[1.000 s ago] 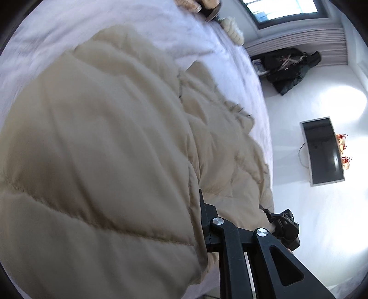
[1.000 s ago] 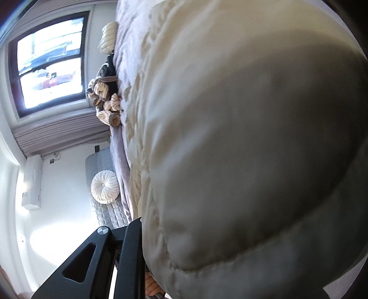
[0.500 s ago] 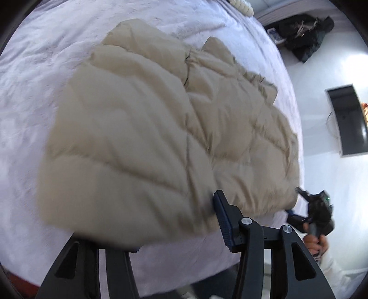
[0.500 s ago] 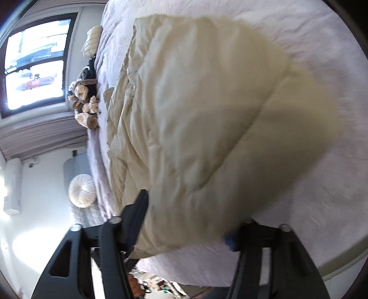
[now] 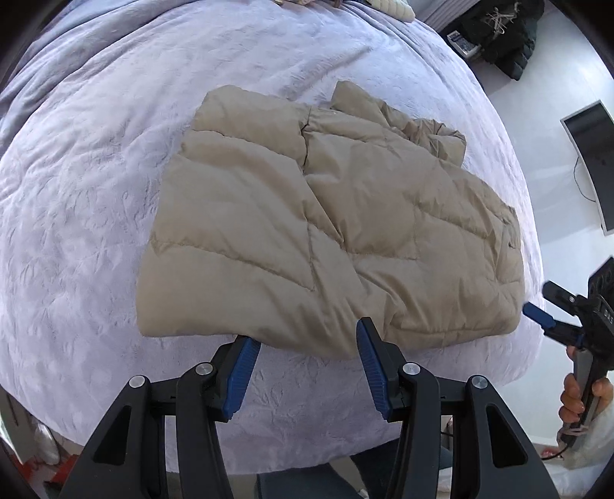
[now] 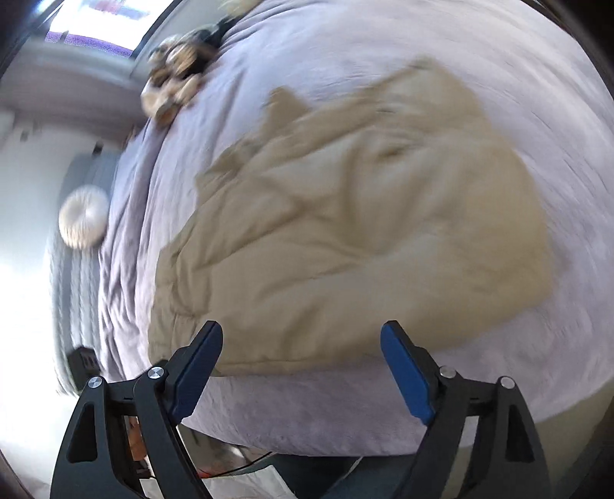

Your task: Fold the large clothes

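Note:
A beige quilted puffer jacket lies folded flat on the lilac bedspread. It also shows, blurred, in the right wrist view. My left gripper is open and empty, just off the jacket's near hem. My right gripper is open and empty, just off the near edge of the jacket. The right gripper also shows in the left wrist view, beyond the jacket's right edge, held by a hand.
The near edge of the bed runs just below the grippers. Stuffed toys sit at the bed's far end. A round white cushion rests on a grey seat. A dark screen and a pile of dark clothes are by the wall.
Both grippers have let go of the jacket and pulled back towards the near bed edge. The jacket, lifted close to the cameras before, now lies folded flat on the bed.

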The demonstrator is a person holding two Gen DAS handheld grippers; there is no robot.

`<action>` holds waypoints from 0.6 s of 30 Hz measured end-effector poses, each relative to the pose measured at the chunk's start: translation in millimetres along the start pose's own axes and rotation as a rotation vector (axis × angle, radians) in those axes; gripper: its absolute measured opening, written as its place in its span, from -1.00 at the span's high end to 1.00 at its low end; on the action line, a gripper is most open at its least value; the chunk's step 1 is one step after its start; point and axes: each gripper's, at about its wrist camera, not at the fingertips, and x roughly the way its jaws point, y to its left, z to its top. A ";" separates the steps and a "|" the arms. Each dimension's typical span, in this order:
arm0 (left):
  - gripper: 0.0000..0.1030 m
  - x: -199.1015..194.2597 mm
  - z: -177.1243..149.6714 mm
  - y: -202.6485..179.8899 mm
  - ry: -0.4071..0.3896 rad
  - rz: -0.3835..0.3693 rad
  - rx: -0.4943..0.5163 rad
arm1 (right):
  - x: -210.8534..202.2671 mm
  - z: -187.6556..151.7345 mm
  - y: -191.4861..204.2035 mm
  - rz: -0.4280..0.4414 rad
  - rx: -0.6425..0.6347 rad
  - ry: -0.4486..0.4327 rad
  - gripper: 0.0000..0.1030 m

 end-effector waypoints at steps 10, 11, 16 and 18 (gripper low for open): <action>-0.99 -29.7 8.4 24.4 -0.132 0.077 -0.080 | 46.5 10.9 75.6 -0.117 -0.154 0.008 -0.72; -0.99 -27.8 11.0 28.0 -0.136 0.077 -0.092 | 51.2 12.4 80.1 -0.127 -0.156 0.006 -0.72; -0.99 -10.5 28.0 40.1 -0.135 0.092 -0.112 | 64.0 9.9 98.3 -0.267 -0.258 0.012 -0.72; -0.99 -5.4 33.8 43.4 -0.139 0.106 -0.107 | 68.1 8.6 107.4 -0.326 -0.312 0.010 -0.72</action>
